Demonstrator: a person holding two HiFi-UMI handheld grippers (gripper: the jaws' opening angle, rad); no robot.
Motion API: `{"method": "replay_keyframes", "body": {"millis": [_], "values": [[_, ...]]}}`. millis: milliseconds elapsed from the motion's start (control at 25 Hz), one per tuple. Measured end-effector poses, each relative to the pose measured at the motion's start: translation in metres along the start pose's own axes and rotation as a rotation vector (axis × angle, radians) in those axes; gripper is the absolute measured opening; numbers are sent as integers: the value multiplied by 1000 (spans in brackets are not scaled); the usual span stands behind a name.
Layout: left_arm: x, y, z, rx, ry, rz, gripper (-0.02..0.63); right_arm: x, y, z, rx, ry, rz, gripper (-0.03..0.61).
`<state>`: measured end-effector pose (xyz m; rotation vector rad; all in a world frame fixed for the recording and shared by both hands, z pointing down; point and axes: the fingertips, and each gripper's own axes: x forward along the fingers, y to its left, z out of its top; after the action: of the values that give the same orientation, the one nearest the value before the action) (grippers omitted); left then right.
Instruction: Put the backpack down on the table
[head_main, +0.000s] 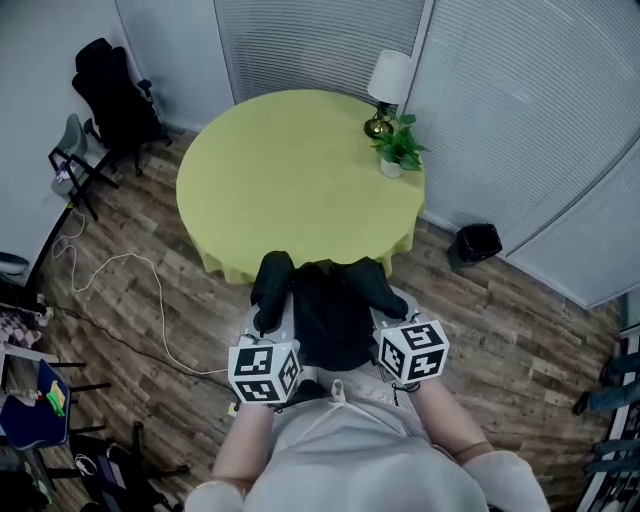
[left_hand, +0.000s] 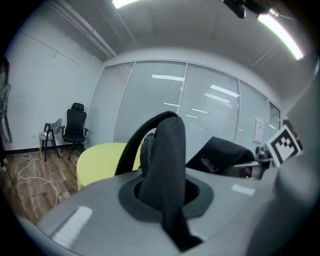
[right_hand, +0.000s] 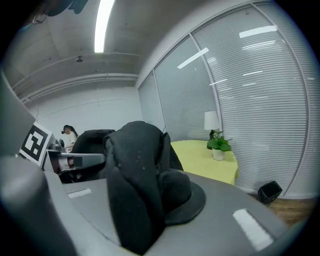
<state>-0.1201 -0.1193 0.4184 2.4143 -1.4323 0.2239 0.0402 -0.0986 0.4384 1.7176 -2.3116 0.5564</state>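
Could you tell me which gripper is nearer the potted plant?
Right: the right gripper sits below the potted plant in the head view; the left gripper is further off to its lower left.

Most of the round yellow counter (head_main: 290, 170) lies bare before you, its near and left parts open to a reach over the near rim. The backpack (head_main: 325, 310) hangs between you and that rim. The only obstacles on top stand together at the far right edge: a lamp (head_main: 388, 85) and, just beside it, a potted plant (head_main: 398, 148). Window blinds (head_main: 520, 110) close off the space behind. On the floor, a black bin (head_main: 478, 242) sits right of the counter, an office chair (head_main: 115, 95) well off left, a white cable (head_main: 162, 320) trailing nearer you.
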Motion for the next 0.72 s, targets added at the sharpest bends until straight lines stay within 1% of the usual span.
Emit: {"method": "replay_keyframes", "body": {"millis": [160,320,520,720], "values": [[36,46,33,10,-12,-15,28,52,5,30,24,-26,-14,29],[71,83,57,1,-6,-7,28,100,2,55,46,-21,-16,29],[112,109,72,-21,10,9,28,149,-12,76,54,2,9,30],[164,126,90,-31,-3,58,28,205,-41,100,47,1,52,31]]}}
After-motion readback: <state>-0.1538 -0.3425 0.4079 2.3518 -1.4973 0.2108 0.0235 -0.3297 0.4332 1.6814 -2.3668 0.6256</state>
